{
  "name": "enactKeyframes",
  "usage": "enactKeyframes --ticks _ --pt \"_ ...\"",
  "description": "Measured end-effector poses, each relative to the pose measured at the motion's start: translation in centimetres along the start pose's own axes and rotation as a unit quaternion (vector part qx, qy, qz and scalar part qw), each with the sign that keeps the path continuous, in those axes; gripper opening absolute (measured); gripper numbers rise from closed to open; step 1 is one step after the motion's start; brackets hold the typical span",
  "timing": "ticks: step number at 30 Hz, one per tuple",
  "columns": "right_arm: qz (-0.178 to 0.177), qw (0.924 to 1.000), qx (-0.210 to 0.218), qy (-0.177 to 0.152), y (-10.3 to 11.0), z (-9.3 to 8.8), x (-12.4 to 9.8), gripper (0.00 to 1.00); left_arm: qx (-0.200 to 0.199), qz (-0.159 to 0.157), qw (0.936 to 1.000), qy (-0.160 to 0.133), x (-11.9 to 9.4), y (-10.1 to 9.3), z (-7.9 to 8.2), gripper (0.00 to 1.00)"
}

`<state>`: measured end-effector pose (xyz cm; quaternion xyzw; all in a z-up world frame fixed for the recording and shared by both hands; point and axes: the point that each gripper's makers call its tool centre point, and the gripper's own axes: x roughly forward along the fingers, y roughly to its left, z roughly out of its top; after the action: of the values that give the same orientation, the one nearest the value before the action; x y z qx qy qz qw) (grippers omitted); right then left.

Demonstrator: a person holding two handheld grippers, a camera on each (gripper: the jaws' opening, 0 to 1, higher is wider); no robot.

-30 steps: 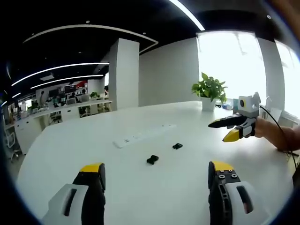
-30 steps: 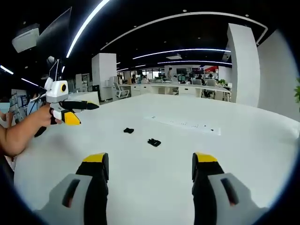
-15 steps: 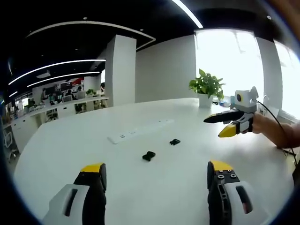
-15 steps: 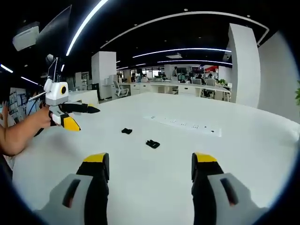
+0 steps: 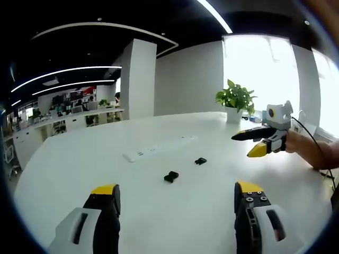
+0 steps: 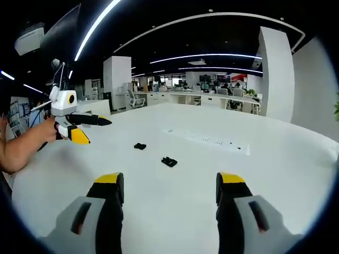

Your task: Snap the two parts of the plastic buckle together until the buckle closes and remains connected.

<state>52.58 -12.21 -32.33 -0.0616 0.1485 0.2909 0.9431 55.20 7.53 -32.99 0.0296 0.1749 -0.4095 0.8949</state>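
Note:
Two small black buckle parts lie apart on the white table (image 5: 159, 211). In the left gripper view the nearer part (image 5: 171, 176) is ahead of my jaws and the other part (image 5: 200, 161) lies further right. The right gripper view shows one part (image 6: 169, 161) straight ahead and the second part (image 6: 140, 146) to its left. My left gripper (image 5: 176, 189) is open and holds nothing, well short of the parts. My right gripper (image 6: 168, 179) is open too, also short of them. Each gripper appears in the other's view, held in a hand above the table: right gripper (image 5: 259, 142), left gripper (image 6: 79, 127).
A white power strip (image 5: 159, 148) lies beyond the parts, also seen as the strip (image 6: 206, 138). A potted plant (image 5: 237, 100) stands at the table's far edge by the window. A cable (image 5: 312, 145) runs along the person's arm. Office desks lie beyond the table.
Both views have shifted slightly with the hands. The buckle parts lie where they were, and both grippers stay open above the table.

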Motion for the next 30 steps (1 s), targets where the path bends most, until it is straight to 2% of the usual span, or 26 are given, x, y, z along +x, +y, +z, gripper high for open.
enactKeyframes --ticks 12,30 --pt "-0.001 1.0 0.006 -0.005 -1.0 0.6 0.6 0.7 0.001 -0.001 1.0 0.002 0.7 0.2 0.2 0.9" --pt "0.002 1.0 0.006 0.002 -1.9 0.0 1.8 0.69 0.004 -0.011 0.9999 0.004 2.0 -0.1 0.5 0.88"
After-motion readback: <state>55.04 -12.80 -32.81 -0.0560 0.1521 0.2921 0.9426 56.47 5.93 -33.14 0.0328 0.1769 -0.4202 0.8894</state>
